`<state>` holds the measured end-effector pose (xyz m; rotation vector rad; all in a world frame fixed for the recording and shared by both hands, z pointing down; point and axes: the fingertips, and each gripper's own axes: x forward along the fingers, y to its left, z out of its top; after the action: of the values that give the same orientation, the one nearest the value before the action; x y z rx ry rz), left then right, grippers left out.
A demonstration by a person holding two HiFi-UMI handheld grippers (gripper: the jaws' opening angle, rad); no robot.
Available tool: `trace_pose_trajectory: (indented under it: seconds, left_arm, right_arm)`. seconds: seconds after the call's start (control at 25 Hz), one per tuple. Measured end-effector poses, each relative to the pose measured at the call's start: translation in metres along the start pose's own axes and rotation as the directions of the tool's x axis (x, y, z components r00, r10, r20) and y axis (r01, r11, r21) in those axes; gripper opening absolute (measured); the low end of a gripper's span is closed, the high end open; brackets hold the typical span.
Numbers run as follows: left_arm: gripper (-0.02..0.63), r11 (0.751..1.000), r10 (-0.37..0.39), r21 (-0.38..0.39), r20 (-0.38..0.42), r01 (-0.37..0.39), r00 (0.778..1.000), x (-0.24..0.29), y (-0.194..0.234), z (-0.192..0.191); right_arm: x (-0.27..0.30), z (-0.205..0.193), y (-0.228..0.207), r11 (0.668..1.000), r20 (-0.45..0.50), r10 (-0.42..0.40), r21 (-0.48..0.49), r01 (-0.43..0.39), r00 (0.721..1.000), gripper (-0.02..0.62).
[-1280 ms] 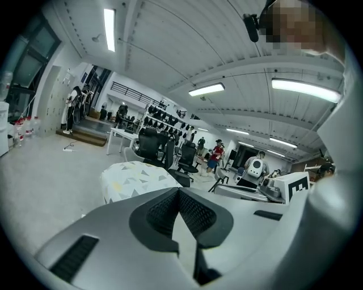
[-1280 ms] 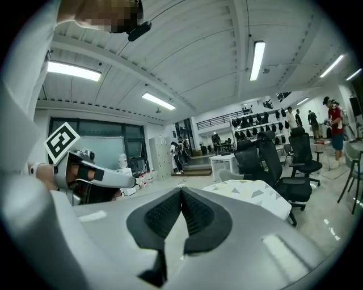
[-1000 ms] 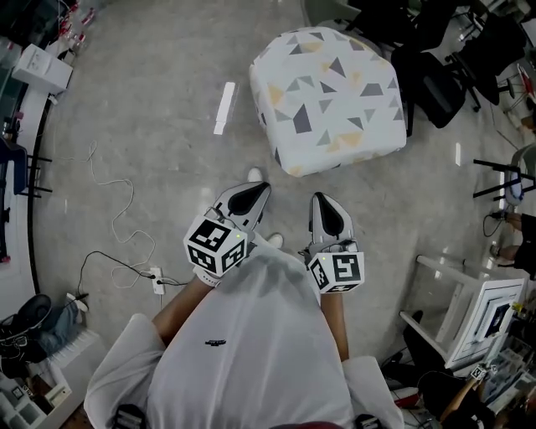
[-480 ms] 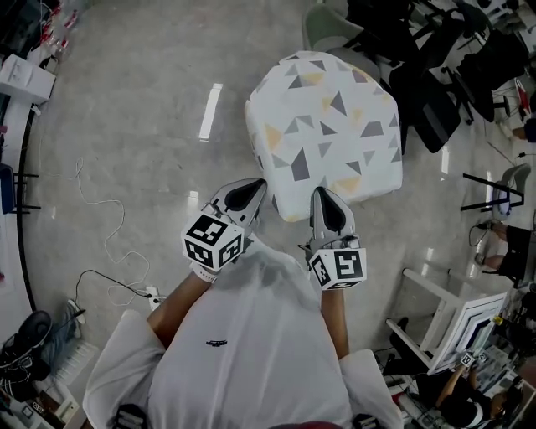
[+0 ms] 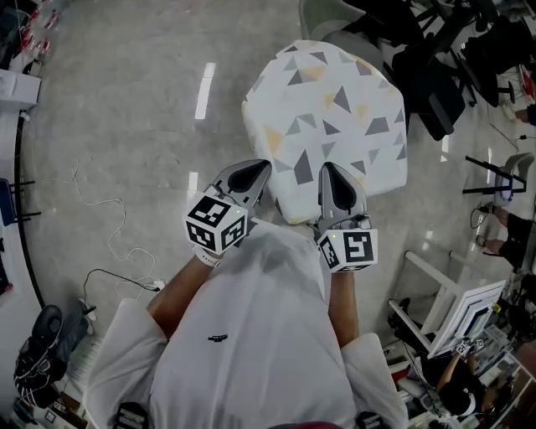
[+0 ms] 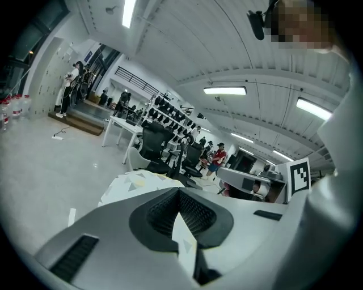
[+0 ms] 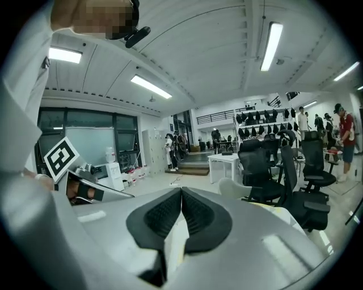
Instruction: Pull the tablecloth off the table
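A white tablecloth printed with grey and yellow triangles covers a small table and hangs down its sides. The person stands at its near edge. My left gripper is shut with nothing in it, its tip over the cloth's near left corner. My right gripper is also shut and empty, with its tip over the near edge. In the left gripper view the closed jaws point across the tablecloth. The right gripper view shows its jaws closed, with pale cloth below them.
Black office chairs crowd the table's far right side, and a pale chair stands behind it. A white cable and a power strip lie on the floor at left. A white rack stands at right.
The person has stepped forward, so the table now lies right in front of both grippers. Their tips have come over its near edge. Both jaws stay shut.
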<state>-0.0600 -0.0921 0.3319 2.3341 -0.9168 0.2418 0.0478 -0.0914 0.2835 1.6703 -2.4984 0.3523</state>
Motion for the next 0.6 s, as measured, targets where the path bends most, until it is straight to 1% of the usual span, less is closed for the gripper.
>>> trace_pose_trajectory:
  seconds: [0.16, 0.28, 0.4, 0.48, 0.6]
  left_arm:
    - [0.008, 0.999, 0.036, -0.031, -0.007, -0.036, 0.999, 0.018, 0.01, 0.002]
    - [0.008, 0.993, 0.099, -0.062, -0.003, -0.099, 0.995, 0.029, 0.019, 0.002]
    - [0.008, 0.982, 0.163, -0.093, 0.0, -0.162, 0.987, 0.047, 0.032, 0.0]
    - [0.008, 0.973, 0.201, -0.112, -0.002, -0.2, 0.98, 0.064, 0.044, -0.002]
    - [0.008, 0.956, 0.256, -0.143, -0.026, -0.257, 0.966, 0.085, 0.066, -0.012]
  right_arm:
    - [0.025, 0.0, -0.016, 0.998, -0.025, 0.059, -0.02, -0.06, 0.998, 0.015]
    - [0.048, -0.005, -0.028, 0.992, -0.052, 0.124, -0.022, -0.125, 0.991, 0.015]
    - [0.076, -0.012, -0.045, 0.98, -0.068, 0.191, -0.035, -0.194, 0.979, 0.021]
    - [0.098, -0.019, -0.058, 0.971, -0.081, 0.229, -0.056, -0.234, 0.97, 0.047]
    - [0.133, -0.036, -0.074, 0.954, -0.118, 0.282, -0.072, -0.291, 0.952, 0.092]
